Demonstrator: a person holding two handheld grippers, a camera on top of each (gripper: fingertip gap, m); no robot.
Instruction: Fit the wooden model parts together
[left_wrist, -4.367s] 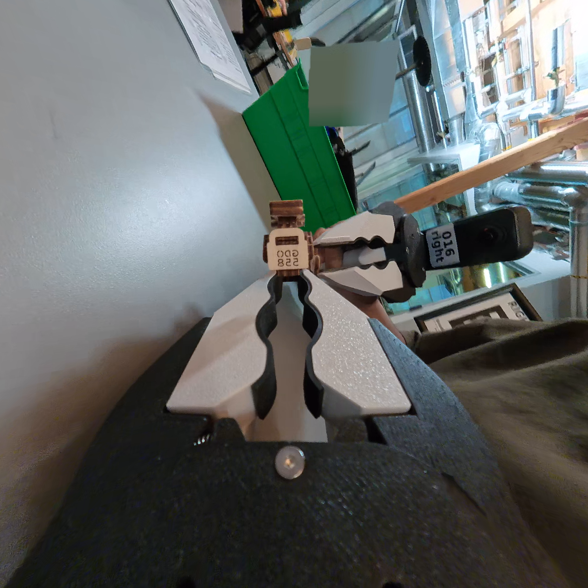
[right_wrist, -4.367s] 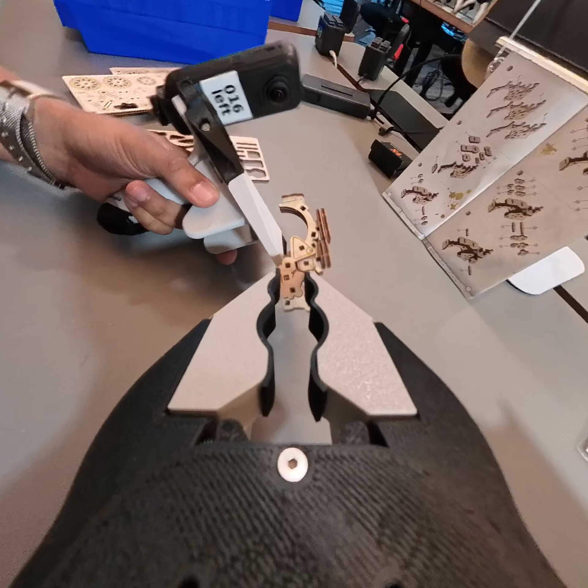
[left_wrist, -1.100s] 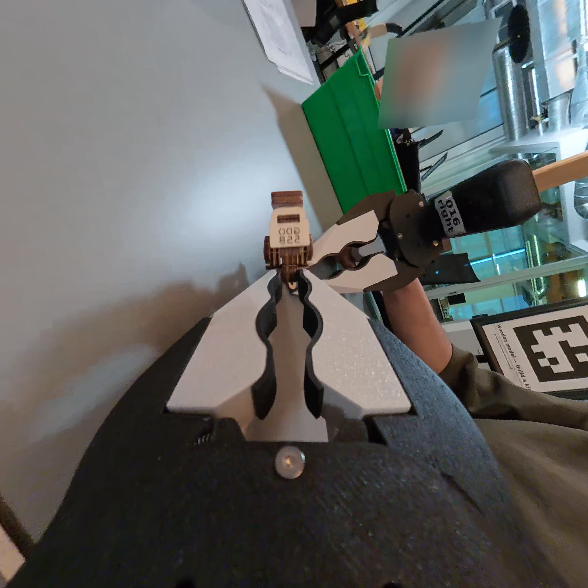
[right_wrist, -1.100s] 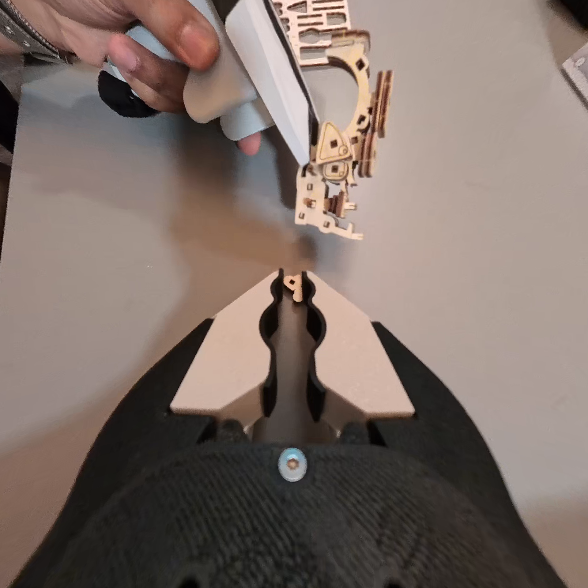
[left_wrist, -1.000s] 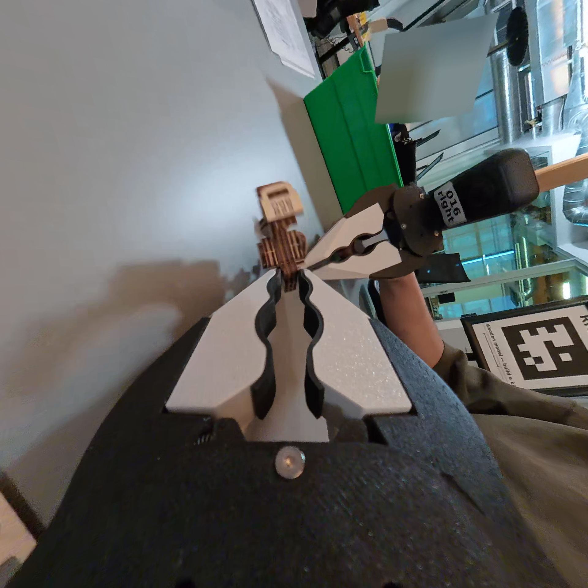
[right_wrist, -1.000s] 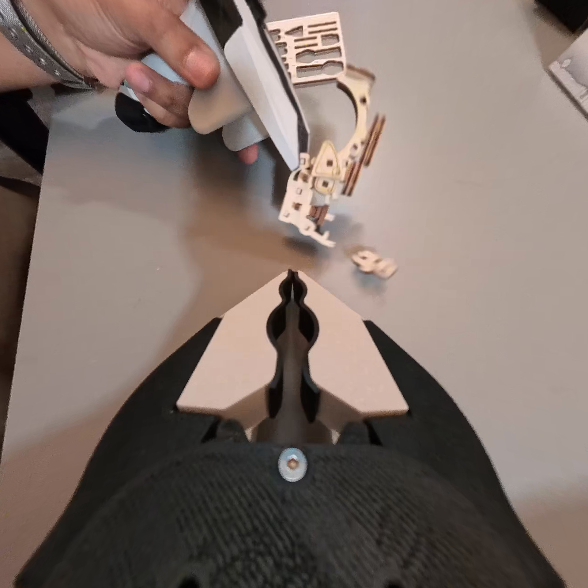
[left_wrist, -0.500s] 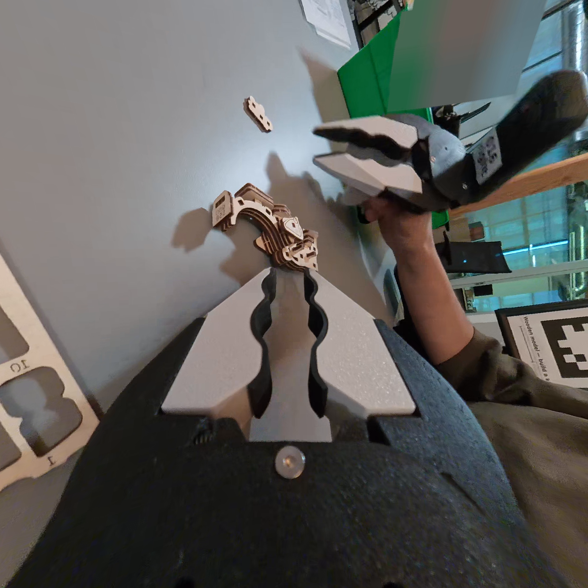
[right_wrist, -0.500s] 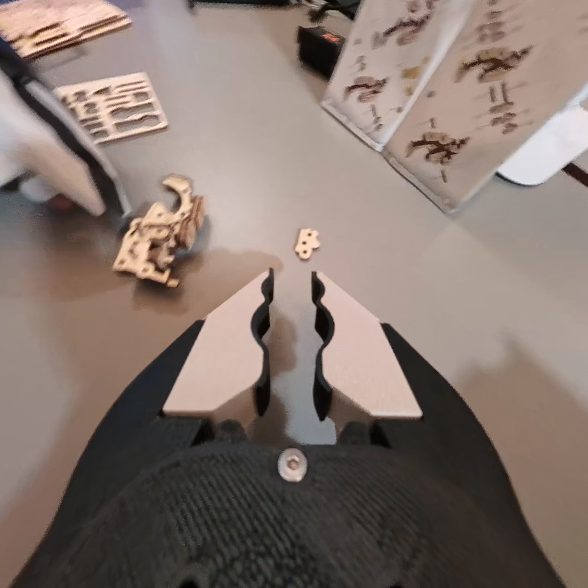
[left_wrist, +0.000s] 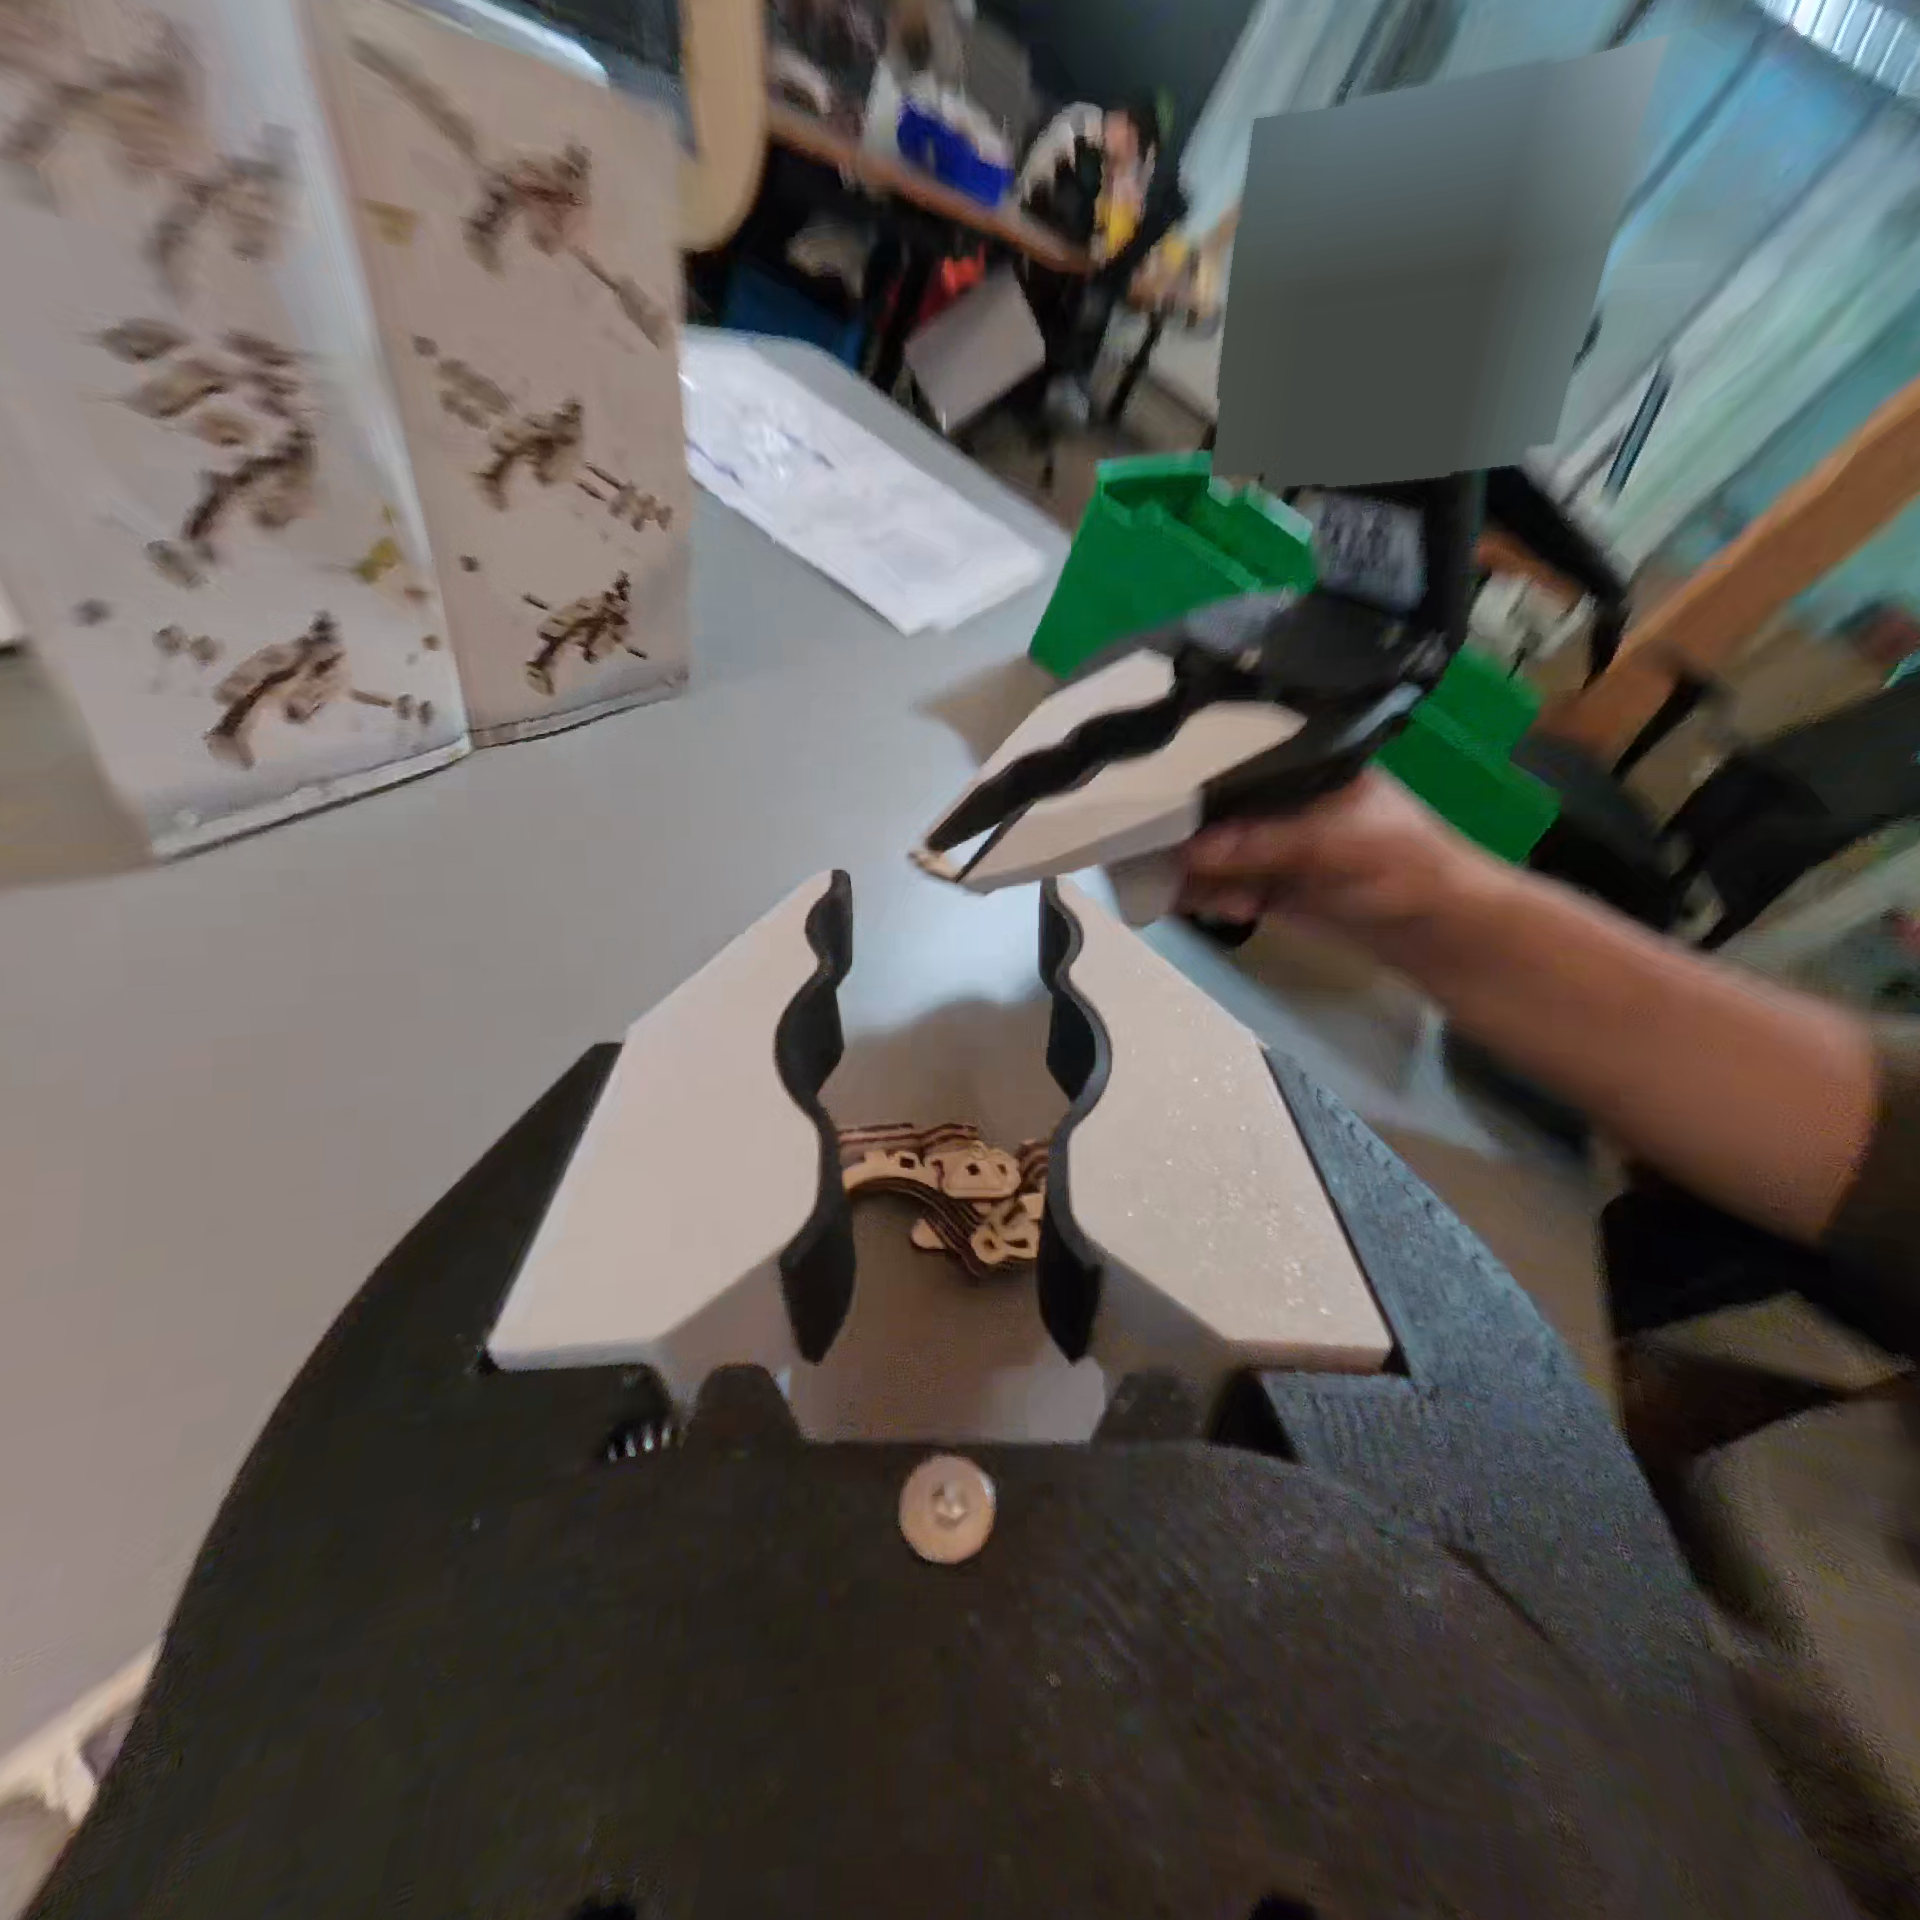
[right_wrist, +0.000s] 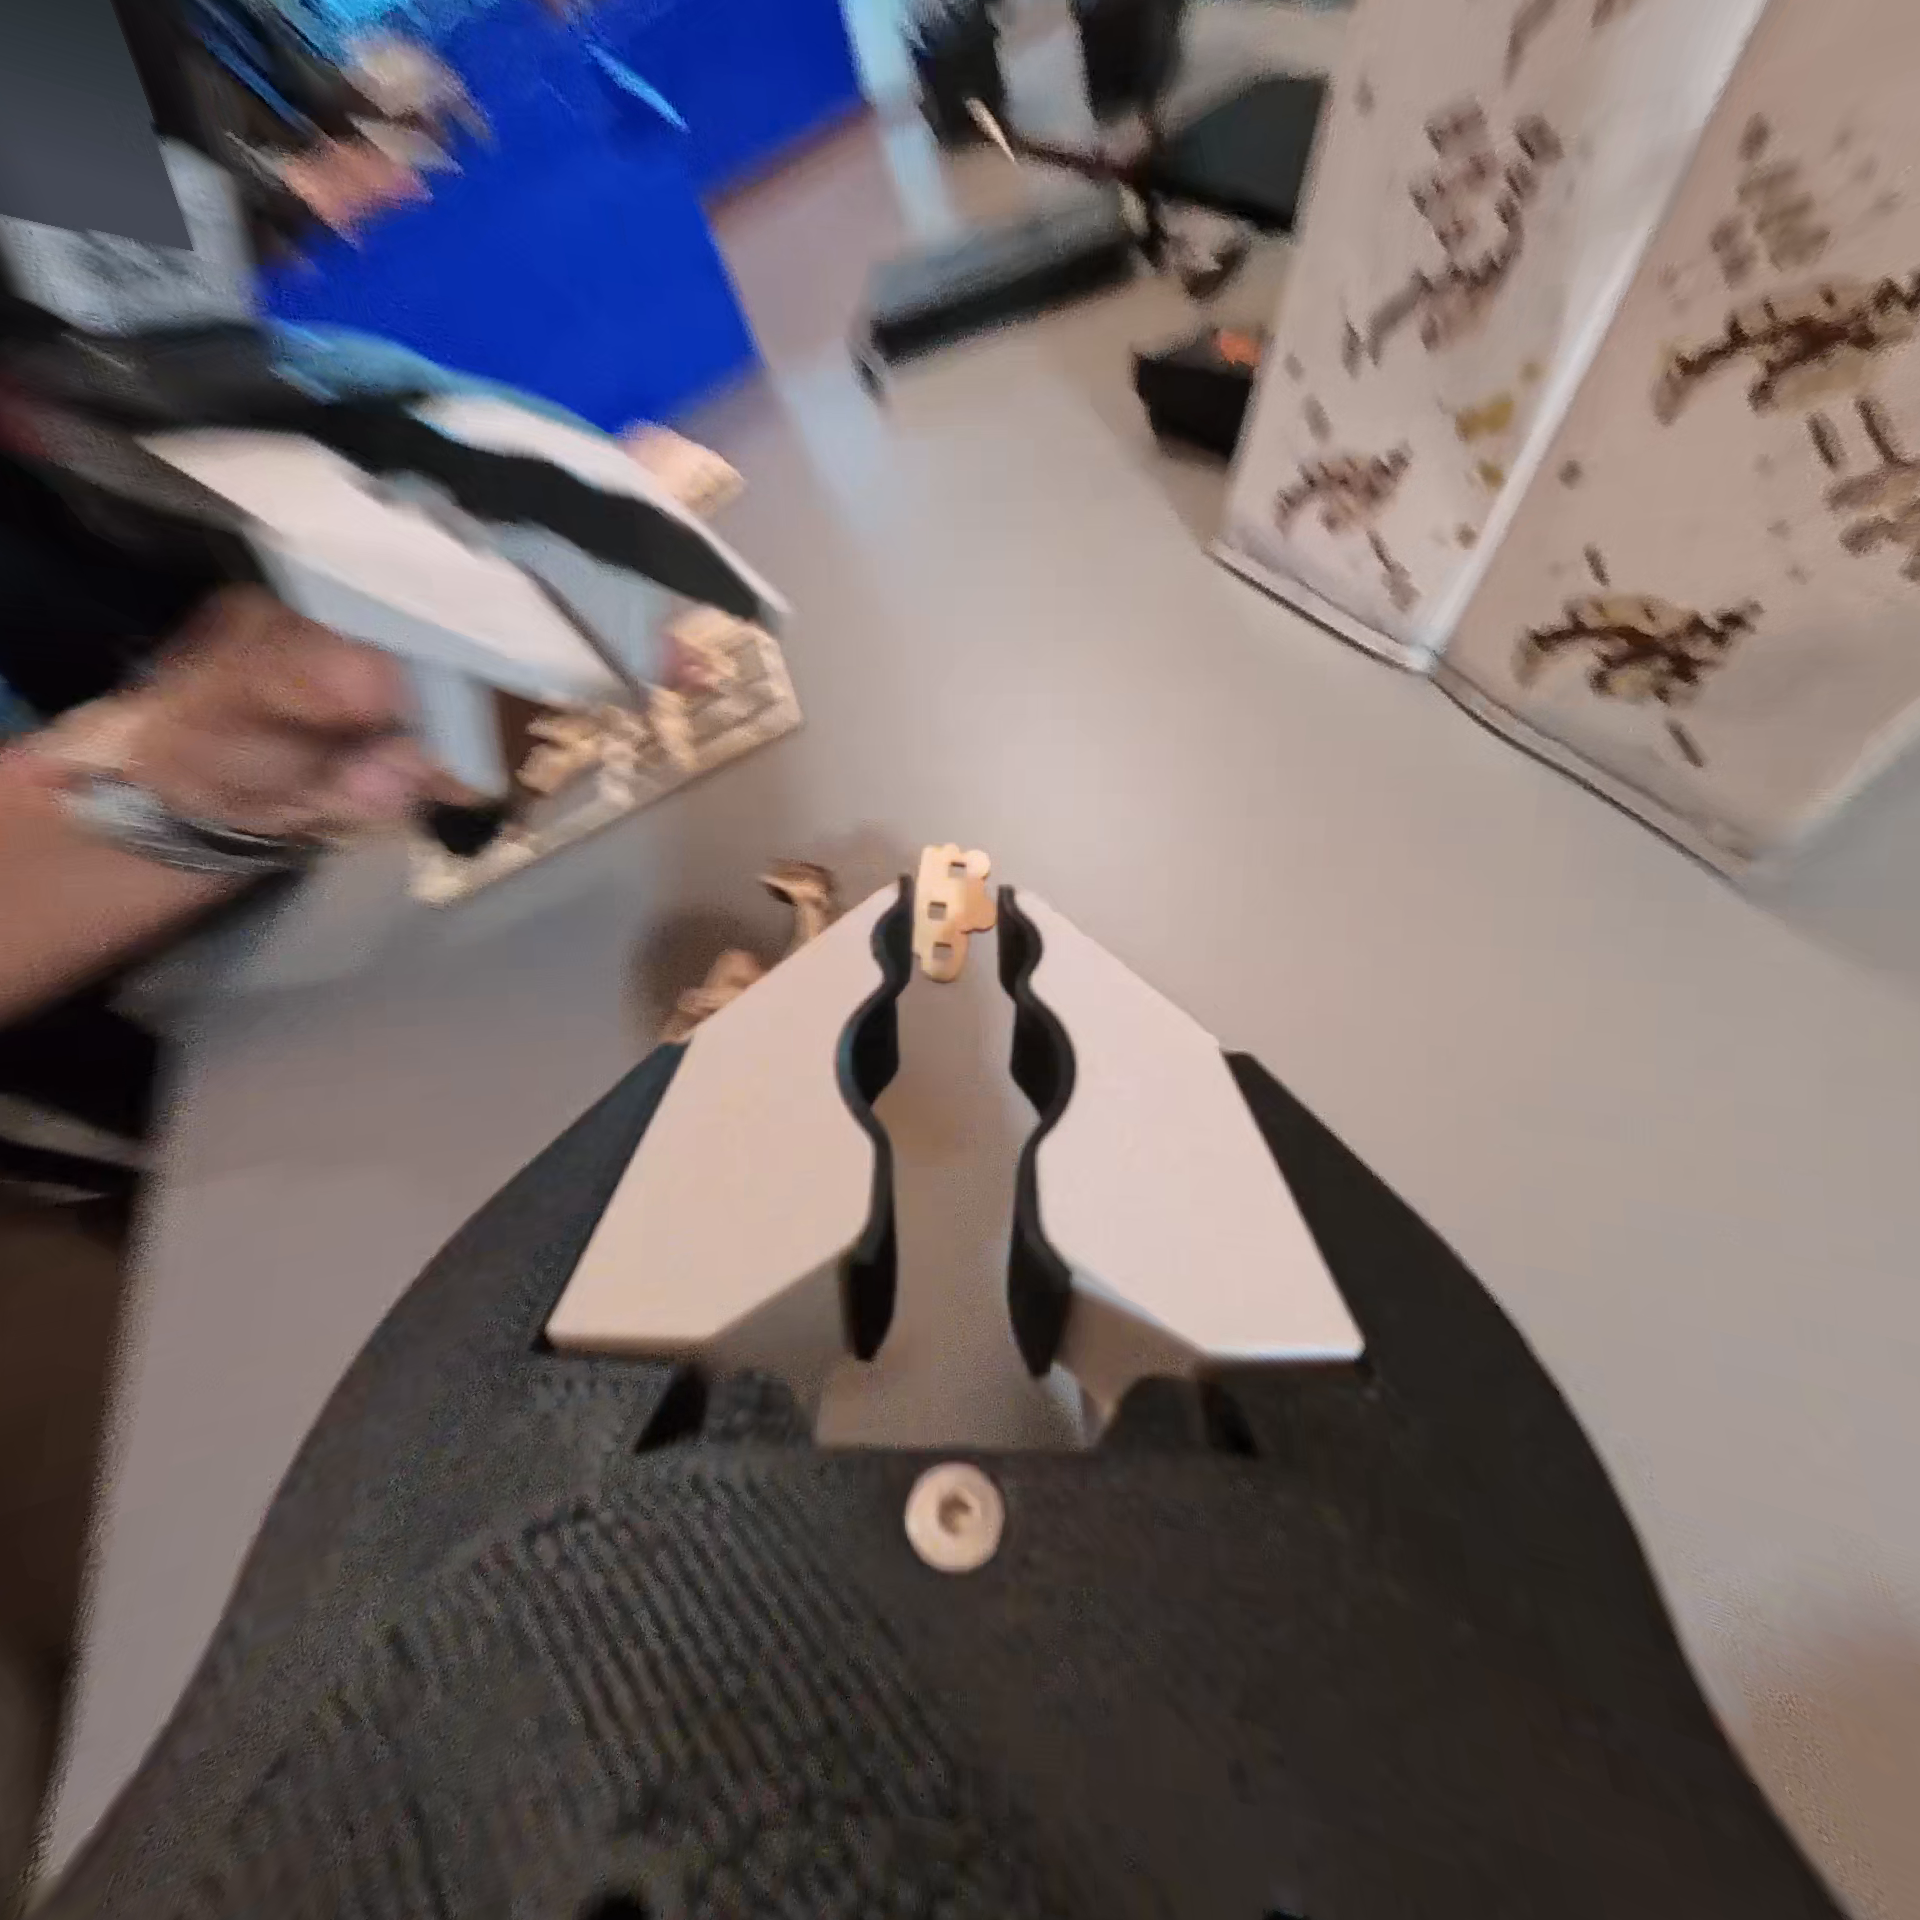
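I'm pinching a small pale notched wooden piece (right_wrist: 951, 912) in my right gripper (right_wrist: 948, 906), left gripper (left_wrist: 943, 902) hanging released over the layered curved wooden model (left_wrist: 956, 1184) lying on the grey table (left_wrist: 312, 987)

A grey table (left_wrist: 312, 1039) is seen carrying an upright folded instruction sheet (left_wrist: 312, 416) at the far left, loose white papers (left_wrist: 852, 499) and a green bin (left_wrist: 1174, 561) beyond, with a blue bin (right_wrist: 582, 239) and cluttered, blurred shelving (left_wrist: 914, 156) recorded further back.
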